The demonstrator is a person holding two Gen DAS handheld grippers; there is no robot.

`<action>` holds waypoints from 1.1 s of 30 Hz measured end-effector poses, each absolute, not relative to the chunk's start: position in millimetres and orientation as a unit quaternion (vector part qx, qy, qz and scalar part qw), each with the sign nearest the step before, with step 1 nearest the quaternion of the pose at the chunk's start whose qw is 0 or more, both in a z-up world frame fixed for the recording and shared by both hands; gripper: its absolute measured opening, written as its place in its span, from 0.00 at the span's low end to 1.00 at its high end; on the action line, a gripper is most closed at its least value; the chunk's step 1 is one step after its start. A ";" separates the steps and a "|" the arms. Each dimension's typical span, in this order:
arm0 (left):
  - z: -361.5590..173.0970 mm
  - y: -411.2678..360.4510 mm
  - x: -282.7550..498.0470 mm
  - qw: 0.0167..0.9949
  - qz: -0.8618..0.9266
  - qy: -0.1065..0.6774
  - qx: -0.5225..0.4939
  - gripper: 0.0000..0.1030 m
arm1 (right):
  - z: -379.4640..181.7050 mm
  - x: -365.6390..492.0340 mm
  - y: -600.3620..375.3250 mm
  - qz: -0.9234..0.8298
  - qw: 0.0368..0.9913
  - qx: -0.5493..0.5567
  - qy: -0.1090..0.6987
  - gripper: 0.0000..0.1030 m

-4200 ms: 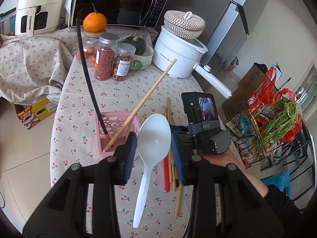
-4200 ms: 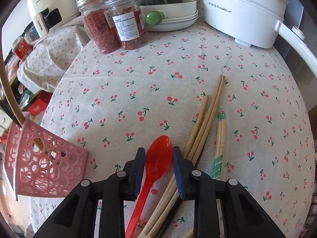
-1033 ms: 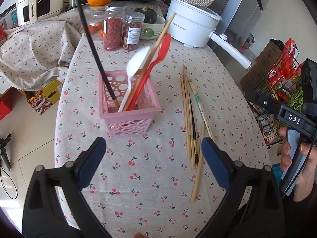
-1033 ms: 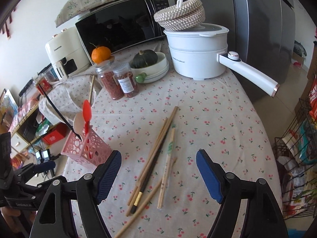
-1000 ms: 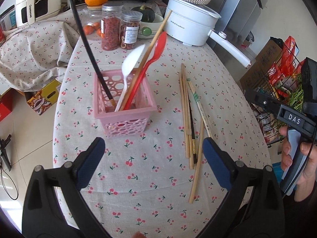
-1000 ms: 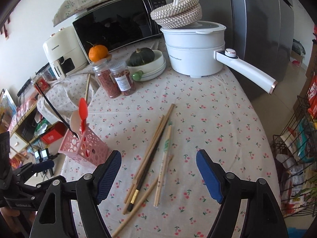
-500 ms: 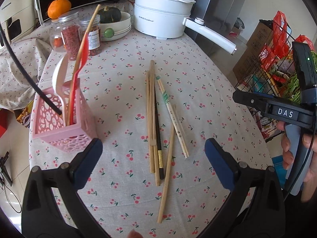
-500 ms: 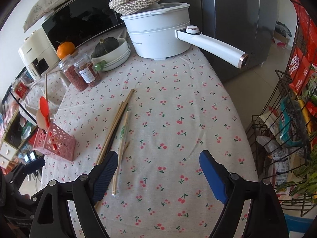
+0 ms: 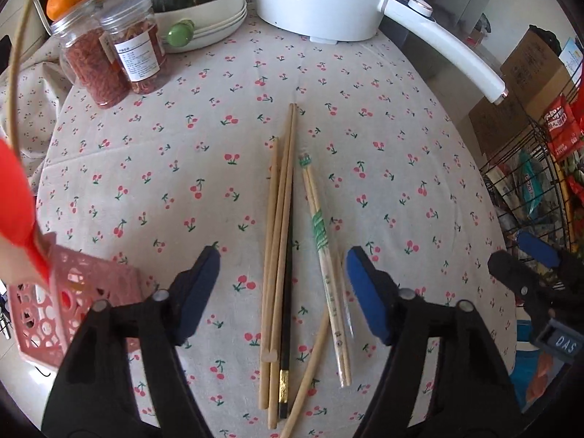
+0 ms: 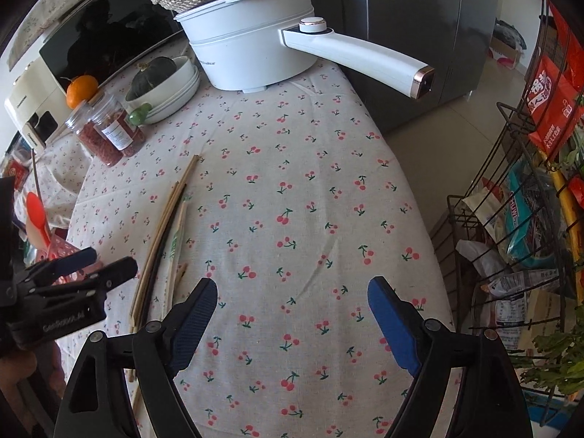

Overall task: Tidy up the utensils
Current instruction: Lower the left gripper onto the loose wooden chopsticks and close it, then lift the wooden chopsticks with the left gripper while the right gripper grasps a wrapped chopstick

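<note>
The left tool point(image 9: 283, 277) is closing above the chopsticks point(image 9: 283, 255), not gripping them; the right tool point(image 10: 292, 306) hangs released over the table point(image 10: 310, 189).

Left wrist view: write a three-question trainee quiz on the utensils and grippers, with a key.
1. True or false: the left gripper is already clamped on the chopsticks.
2. Which utensil stands in the pink basket? A) a red spoon B) a steel fork C) a knife
3. Fill in: among the pale wooden chopsticks lies one ____ chopstick with a gold band.

Key:
1. False. Its jaws are closing around the bundle, but the pads do not yet touch it.
2. A, the red spoon.
3. Black.
</note>
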State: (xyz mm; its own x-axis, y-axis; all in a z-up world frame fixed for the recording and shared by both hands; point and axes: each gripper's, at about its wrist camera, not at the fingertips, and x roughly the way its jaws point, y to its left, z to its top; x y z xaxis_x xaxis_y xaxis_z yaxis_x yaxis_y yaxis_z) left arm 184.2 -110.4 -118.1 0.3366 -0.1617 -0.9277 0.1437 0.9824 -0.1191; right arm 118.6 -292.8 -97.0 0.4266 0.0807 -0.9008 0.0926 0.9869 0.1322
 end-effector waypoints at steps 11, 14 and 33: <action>-149.6 -135.1 235.0 0.802 -0.080 0.592 0.015 0.21 | -109.2 132.0 -302.7 0.006 0.827 0.118 0.550 0.83; -157.5 -135.7 243.9 0.797 -0.067 0.600 0.021 0.20 | -110.1 133.8 -300.2 0.010 0.826 0.117 0.551 0.83; -97.0 -104.9 179.7 0.834 -0.134 0.536 -0.004 0.10 | -117.1 139.4 -280.7 0.018 0.819 0.126 0.559 0.83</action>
State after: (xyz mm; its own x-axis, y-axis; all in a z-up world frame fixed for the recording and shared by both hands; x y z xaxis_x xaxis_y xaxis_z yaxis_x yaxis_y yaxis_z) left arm 179.7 -104.9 -97.0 0.3897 -0.2270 -0.8925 0.2193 0.9641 -0.1495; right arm 139.4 -280.7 -117.1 0.3740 0.1697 -0.9118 0.1113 0.9678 0.2258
